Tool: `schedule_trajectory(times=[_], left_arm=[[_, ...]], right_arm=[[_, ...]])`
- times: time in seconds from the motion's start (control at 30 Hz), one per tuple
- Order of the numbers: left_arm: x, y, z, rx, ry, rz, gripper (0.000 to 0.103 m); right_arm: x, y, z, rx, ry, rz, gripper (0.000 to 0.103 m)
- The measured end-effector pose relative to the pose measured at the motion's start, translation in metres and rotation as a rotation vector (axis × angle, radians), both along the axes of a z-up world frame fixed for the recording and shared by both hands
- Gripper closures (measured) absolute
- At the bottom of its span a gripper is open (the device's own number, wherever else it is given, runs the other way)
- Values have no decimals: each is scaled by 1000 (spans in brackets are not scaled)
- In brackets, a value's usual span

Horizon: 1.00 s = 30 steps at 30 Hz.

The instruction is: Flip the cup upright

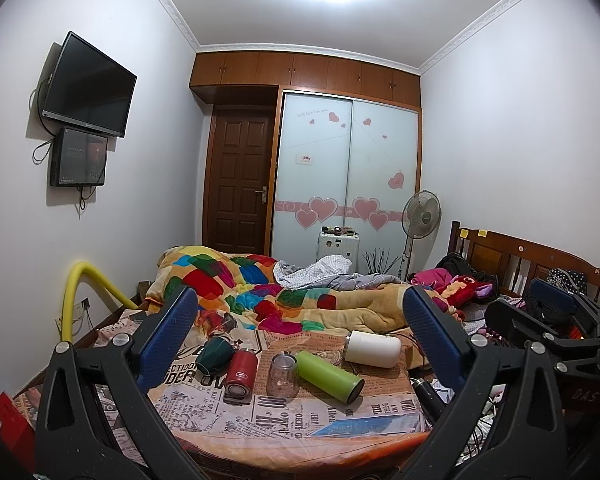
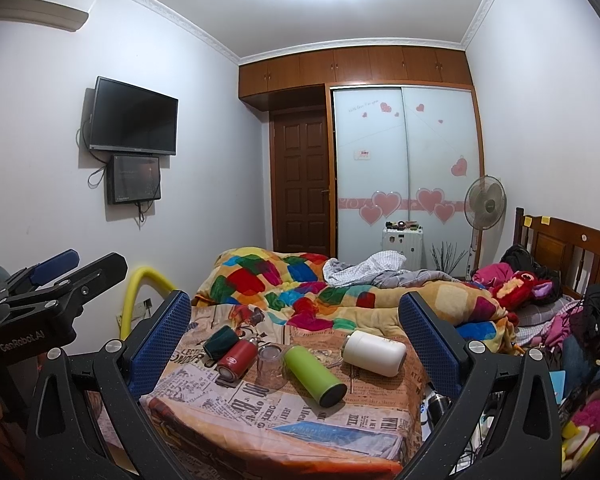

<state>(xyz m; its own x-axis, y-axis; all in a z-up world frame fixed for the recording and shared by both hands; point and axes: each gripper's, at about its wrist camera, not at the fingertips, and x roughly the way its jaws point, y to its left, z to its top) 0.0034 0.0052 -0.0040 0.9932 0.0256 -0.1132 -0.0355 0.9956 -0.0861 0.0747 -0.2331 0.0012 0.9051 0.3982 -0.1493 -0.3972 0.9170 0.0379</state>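
Note:
Several cups lie on their sides on a newspaper-print cloth [image 1: 260, 412] on the bed. From left: a dark green cup [image 1: 213, 355] [image 2: 220, 340], a red flask [image 1: 241, 371] [image 2: 237, 357], a clear glass [image 1: 283, 375] [image 2: 271, 365] with its rim towards the far side, a lime green bottle [image 1: 329, 376] [image 2: 314, 374] and a white cup [image 1: 373, 348] [image 2: 374, 353]. My left gripper [image 1: 300, 344] is open and empty, held back from the cups. My right gripper [image 2: 296, 340] is open and empty, also short of them.
A colourful blanket [image 1: 260, 296] is heaped behind the cups. Clothes and a red plush toy [image 1: 468, 286] lie at the right by the wooden headboard [image 1: 532, 256]. A yellow pipe [image 1: 80, 292] stands at the left. A black flask [image 1: 428, 394] lies by the cloth's right edge.

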Motion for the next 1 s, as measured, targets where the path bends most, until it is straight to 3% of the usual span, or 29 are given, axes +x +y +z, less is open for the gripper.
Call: schedule_trajectory(times=[0.3, 0.5, 0.8, 1.0], left_arm=[[20, 7, -6, -12, 26, -4, 0], [57, 19, -25, -37, 91, 3, 0], [143, 53, -82, -86, 287, 52, 0], [192, 78, -134, -146, 426, 89, 0]], right_arm=[[16, 8, -13, -9, 33, -13, 0], [42, 12, -25, -35, 93, -26, 0], [123, 31, -85, -152, 300, -31, 0], [191, 53, -139, -299, 482, 28, 0]])
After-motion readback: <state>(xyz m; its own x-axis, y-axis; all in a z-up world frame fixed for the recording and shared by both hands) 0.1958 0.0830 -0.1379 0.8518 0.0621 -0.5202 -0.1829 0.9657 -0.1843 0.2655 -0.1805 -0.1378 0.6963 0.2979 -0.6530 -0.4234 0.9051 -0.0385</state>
